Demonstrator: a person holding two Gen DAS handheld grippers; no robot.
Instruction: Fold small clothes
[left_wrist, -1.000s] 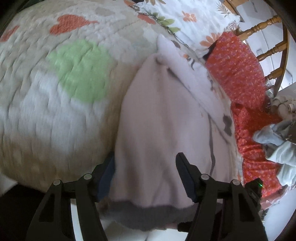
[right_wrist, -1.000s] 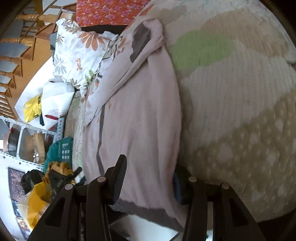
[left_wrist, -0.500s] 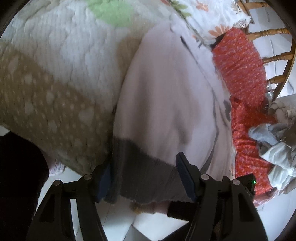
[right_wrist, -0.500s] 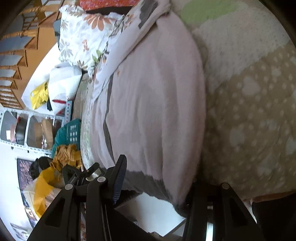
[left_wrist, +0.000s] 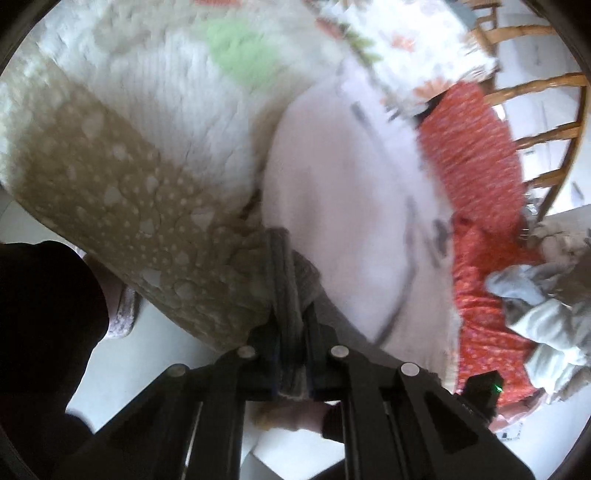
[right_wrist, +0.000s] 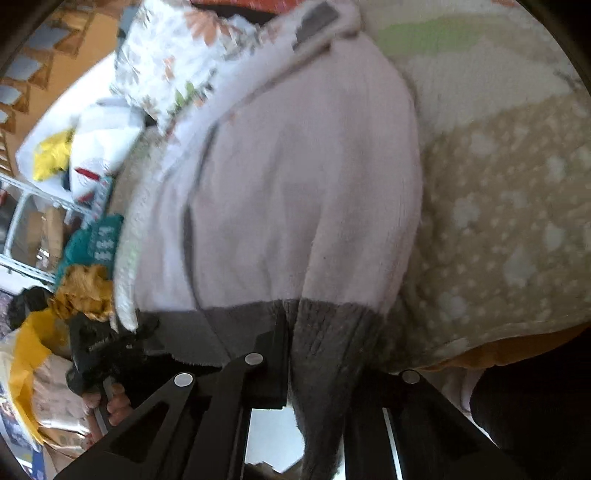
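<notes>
Basically, both grippers had the hem. The left gripper was clamped on the grey hem at the garment's left corner; jaws nearly together with fabric bunched between them. The right gripper pinched the same grey band at the other corner, with a tail of grey knit hanging down past the fingers.

The garment — pale pink, grey hem, likely a small fleece top — lay along the bed, hem at 6 o'clock at the mattress edge, neck end at 12 o'clock near the floral pillow. The quilt sat at 9 o'clock in the left view and 3 o'clock in the right.

Handling, as a judgement: soft, light, limp, and thick enough to bunch. No stiffness, so the body would sag between the two grips — keep the corners spread and taut. The fuzzy pile probably drags on the quilt rather than sliding. The ribbed hem looked like the firmest place to hold; corner grips seem right for carrying the hem towards 12 o'clock. The frames were motion-blurred, so grip depth was hard to tell.
</notes>
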